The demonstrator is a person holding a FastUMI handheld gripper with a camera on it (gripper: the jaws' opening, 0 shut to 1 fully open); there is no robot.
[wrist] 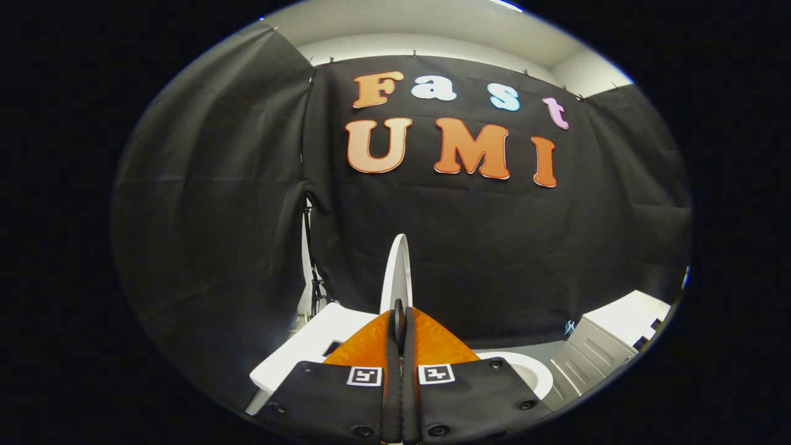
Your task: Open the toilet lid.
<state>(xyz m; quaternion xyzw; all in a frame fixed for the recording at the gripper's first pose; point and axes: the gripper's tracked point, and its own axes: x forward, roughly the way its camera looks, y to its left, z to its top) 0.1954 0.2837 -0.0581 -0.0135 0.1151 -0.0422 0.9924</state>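
The white toilet lid [396,272] stands raised and nearly upright. I see it edge-on, rising just beyond my fingertips. To its left is the white tank [315,337]. To its right lies the round white seat and bowl [525,371], uncovered. My gripper [399,309] is shut, the two fingers pressed together with nothing visible between them. Their tips sit right at the lower edge of the lid; I cannot tell whether they touch it.
A white cabinet or box with ribbed sides [609,343] stands to the right of the toilet. Black cloth walls close the booth behind and to the left. Cables hang at the gap in the cloth [312,272] behind the tank.
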